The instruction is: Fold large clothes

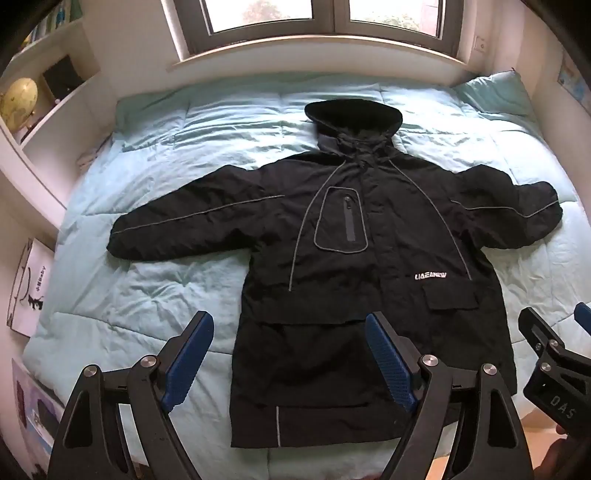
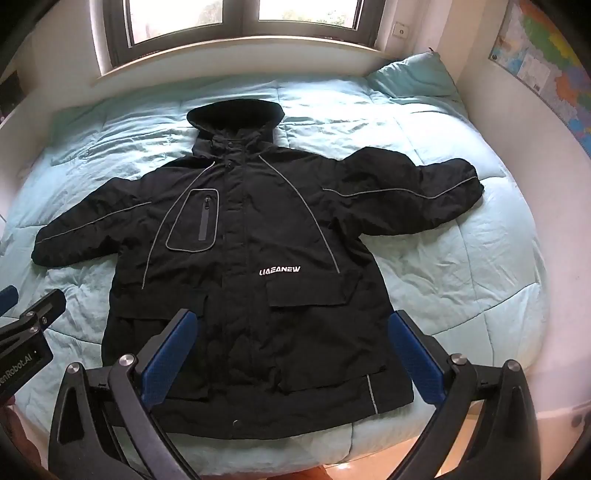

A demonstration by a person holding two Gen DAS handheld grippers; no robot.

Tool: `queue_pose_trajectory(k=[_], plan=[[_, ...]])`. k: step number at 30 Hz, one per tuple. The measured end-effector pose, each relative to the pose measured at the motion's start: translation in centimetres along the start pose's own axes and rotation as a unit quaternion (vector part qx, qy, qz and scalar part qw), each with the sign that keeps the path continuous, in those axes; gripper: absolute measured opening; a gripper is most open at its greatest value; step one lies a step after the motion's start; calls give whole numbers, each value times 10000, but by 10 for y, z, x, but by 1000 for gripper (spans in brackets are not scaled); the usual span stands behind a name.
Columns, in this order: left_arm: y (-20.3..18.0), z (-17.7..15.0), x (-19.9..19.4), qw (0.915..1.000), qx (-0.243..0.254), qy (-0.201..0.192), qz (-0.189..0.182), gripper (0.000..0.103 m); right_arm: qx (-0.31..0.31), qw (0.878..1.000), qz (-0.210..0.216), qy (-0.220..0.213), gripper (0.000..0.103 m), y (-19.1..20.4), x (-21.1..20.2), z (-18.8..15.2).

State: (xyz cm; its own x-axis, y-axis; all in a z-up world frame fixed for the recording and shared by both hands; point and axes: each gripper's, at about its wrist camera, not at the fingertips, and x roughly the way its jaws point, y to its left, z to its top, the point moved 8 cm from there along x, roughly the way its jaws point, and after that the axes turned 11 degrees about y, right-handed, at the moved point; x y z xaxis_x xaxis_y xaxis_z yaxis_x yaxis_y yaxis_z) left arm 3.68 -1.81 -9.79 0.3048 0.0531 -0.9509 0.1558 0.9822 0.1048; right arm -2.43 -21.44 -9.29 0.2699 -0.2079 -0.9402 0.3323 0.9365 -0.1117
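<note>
Right now both the left gripper (image 1: 286, 360) and right gripper (image 2: 293, 354) are hovering wide open and empty, the jacket (image 1: 354, 258) stretching away toward twelve o'clock, its hem nearest.

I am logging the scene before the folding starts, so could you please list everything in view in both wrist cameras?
jacket: one, black with grey piping and white lettering, spread flat front-up on the bed, hood toward the window, both sleeves out.
quilt: one, pale turquoise, covering the bed under the jacket.
pillow: one, pale turquoise, far right corner of the bed.
window: one, dark frame, behind the bed.
map: one, multicoloured, right wall.
globe: one, yellowish, on the white shelf at left.
left gripper: one, black with blue pads, open above the jacket's hem.
right gripper: one, black with blue pads, open above the hem.
</note>
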Motion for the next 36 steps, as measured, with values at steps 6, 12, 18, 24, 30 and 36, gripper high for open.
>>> queue_pose_trajectory(k=[6, 12, 18, 24, 30, 36], plan=[[-1, 3, -4, 9999, 23, -84, 67, 85, -29, 10000, -42, 49, 103, -1, 3, 2], [4, 1, -2, 10000, 43, -59, 65, 85, -20, 9999, -17, 147, 103, 1, 9, -4], [8, 2, -1, 10000, 10, -48, 59, 85, 9, 9996, 28, 270, 103, -1, 13, 1], [6, -2, 3, 9999, 58, -59, 64, 85, 4, 9995, 42, 306, 103, 2, 14, -3], [8, -4, 7, 10000, 18, -22, 65, 85, -38, 9994, 44, 339, 103, 9, 15, -6], [14, -6, 10, 10000, -70, 15, 32, 85, -98, 9991, -6, 416, 103, 15, 18, -3]])
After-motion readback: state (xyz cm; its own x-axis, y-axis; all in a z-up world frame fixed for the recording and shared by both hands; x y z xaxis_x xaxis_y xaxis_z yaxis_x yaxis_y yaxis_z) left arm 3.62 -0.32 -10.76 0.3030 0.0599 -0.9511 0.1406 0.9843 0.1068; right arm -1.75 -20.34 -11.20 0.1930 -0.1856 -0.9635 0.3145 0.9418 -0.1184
